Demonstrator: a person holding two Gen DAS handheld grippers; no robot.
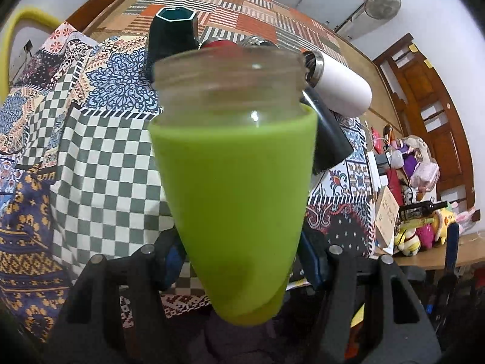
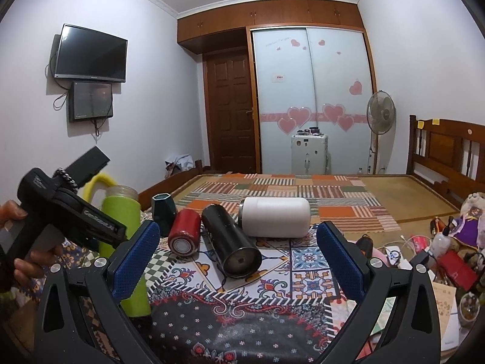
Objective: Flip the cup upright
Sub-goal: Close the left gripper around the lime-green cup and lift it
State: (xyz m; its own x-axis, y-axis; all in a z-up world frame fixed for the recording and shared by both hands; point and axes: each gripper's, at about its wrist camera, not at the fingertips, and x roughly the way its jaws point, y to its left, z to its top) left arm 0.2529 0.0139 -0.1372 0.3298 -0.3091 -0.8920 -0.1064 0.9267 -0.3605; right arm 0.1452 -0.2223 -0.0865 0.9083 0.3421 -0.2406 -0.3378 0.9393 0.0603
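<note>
Between the two black fingers of the left gripper (image 1: 235, 261), in the left wrist view, sits the green cup (image 1: 233, 188), a glass body in a lime sleeve, its long axis running away from the camera with the clear open mouth at the far, upper end and the base tucked near the fingers' roots; the jaws look closed against its lower sides, pinching it. Beyond the mouth lie a dark teal cup (image 1: 172, 30), a white bottle (image 1: 342, 91) and other vessels on the patterned cloth (image 1: 100, 139), close enough that any tilt forward would crowd them. From the right wrist view, the same green cup (image 2: 121, 221) stands upright at the left, mouth up, with the left gripper's body and the person's hand (image 2: 18, 242) around it. The right gripper (image 2: 239, 261) hangs spread wide and holding nothing, its blue pads (image 2: 136, 261) framing a red can (image 2: 185, 232) and a black flask (image 2: 230, 242) lying on their sides. I judge the cup nearly set; room to let go is on its left, away from the cluster.
</note>
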